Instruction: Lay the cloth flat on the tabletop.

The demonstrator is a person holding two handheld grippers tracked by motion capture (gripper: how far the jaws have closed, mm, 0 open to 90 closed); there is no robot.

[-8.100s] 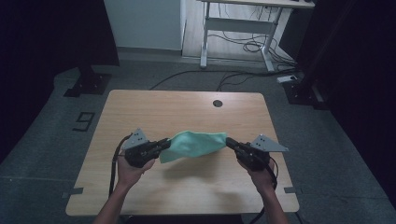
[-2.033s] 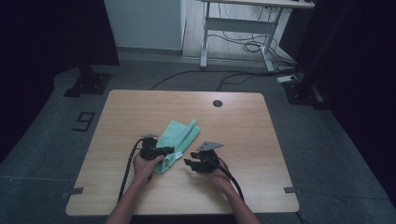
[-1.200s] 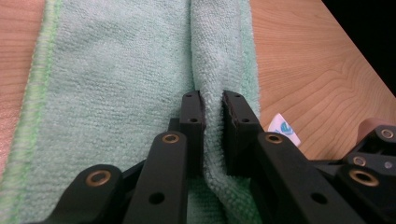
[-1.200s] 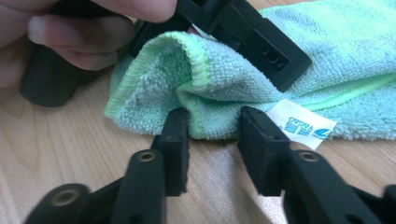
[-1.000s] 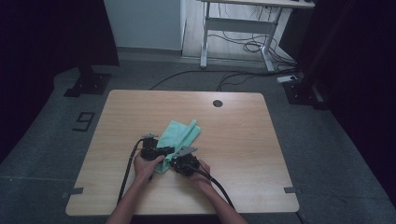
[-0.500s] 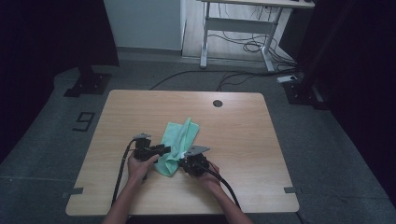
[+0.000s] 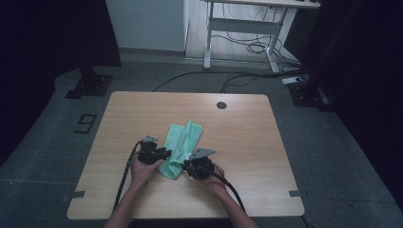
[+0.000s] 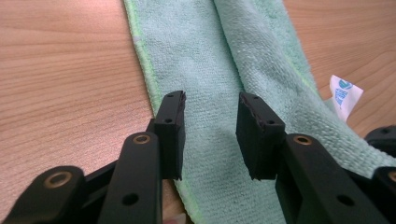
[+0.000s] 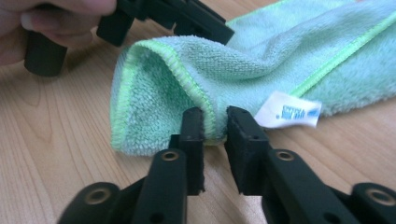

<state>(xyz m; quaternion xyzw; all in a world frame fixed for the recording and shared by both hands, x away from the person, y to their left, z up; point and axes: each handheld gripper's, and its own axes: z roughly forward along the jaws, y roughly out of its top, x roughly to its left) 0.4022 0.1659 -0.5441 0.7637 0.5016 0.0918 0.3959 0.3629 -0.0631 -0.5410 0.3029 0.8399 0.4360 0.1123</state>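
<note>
A mint-green microfibre cloth (image 7: 184, 137) lies folded lengthwise on the wooden table (image 7: 247, 128), its near end between both hands. In the left gripper view my left gripper (image 8: 208, 100) is open just above the cloth (image 8: 205, 46), near its left hem, with nothing between its fingers. My right gripper (image 9: 215, 122) is shut on the cloth's (image 9: 187, 79) folded near corner, the stitched hem pinched between the pads. A white label (image 9: 289, 112) sticks out beside it. In the high view the left gripper (image 7: 165, 153) and the right gripper (image 7: 187, 166) flank the cloth's near end.
A dark round grommet hole (image 7: 221, 105) sits near the table's far edge. A black cable (image 7: 124, 175) trails from the left gripper, another (image 7: 230, 187) from the right. A metal desk frame with floor cables (image 7: 242, 33) stands beyond the table.
The cloth, earlier stretched in the air between both grippers, now lies folded on the table. The right gripper has moved in to its near corner; the left has shifted slightly toward the cloth.
</note>
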